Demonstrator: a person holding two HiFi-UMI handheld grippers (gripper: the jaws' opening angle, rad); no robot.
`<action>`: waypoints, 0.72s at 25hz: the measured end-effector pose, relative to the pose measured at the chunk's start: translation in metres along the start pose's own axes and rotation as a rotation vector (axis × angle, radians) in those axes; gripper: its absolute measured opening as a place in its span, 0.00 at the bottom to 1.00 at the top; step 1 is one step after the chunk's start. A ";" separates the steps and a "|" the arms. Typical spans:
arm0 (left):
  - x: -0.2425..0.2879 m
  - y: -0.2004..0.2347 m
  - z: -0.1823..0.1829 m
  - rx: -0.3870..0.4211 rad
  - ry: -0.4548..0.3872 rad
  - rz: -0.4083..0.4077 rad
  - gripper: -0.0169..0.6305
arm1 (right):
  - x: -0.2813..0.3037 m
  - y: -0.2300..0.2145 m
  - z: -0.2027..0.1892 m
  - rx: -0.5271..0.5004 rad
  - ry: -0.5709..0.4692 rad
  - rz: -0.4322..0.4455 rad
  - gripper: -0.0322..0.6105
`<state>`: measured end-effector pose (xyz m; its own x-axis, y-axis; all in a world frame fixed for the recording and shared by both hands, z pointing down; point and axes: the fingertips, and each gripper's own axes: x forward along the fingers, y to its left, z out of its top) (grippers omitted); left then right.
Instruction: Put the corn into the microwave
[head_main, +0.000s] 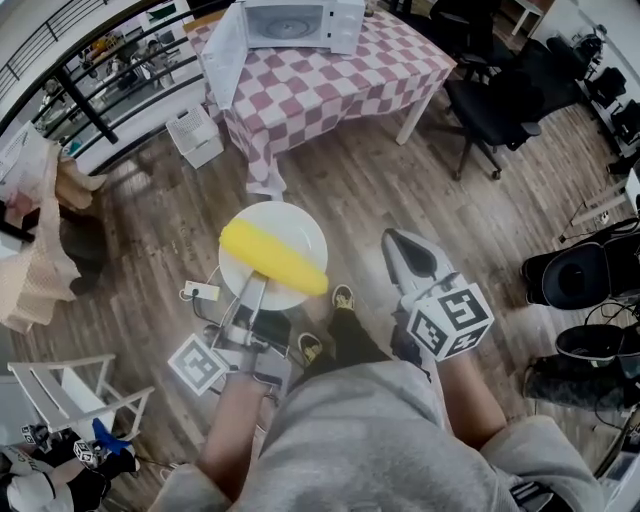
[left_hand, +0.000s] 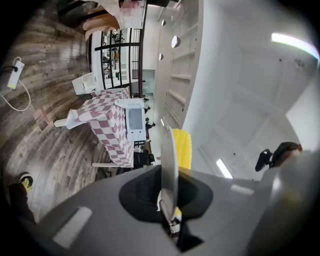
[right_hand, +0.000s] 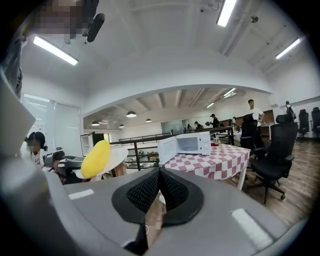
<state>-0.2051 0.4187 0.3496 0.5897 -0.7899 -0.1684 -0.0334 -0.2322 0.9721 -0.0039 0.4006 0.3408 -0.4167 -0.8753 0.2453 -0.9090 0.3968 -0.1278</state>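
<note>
Your left gripper (head_main: 253, 288) is clamped on the near rim of a white plate (head_main: 292, 222). Its jaws are almost together, with the rim pinched between them. The corn cob (head_main: 272, 256) is yellow and bare. It lies across the plate and slants from upper left to lower right in the head view, with its lower-right end reaching the rim. You hold the plate in the air over the wood floor (head_main: 400, 190), in front of your legs. In the left gripper view the plate shows edge-on with the corn on its right face.

Your right gripper (head_main: 397, 240) is closed, jaws meeting with nothing between them. It hangs just right of the plate, apart from it.

The white microwave (head_main: 300, 22) sits on the bench (head_main: 350, 85), which has a pink-and-white checked cloth and is well apart from the plate. The microwave door (head_main: 226, 55) is swung open to the left. The corn is not in the microwave yet. A black office chair (head_main: 495, 105) stands right of the bench.
</note>
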 end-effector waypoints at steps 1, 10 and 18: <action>0.002 0.000 0.000 0.001 -0.001 -0.002 0.05 | 0.001 -0.002 0.001 -0.003 -0.001 0.000 0.05; 0.022 0.011 0.002 0.000 0.003 0.016 0.06 | 0.020 -0.017 -0.001 -0.026 0.008 -0.010 0.05; 0.067 0.023 0.003 -0.007 0.017 0.029 0.05 | 0.050 -0.049 0.006 -0.032 0.009 -0.022 0.05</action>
<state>-0.1691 0.3585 0.3606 0.6024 -0.7863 -0.1370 -0.0449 -0.2047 0.9778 0.0201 0.3356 0.3538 -0.3967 -0.8814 0.2565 -0.9178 0.3863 -0.0919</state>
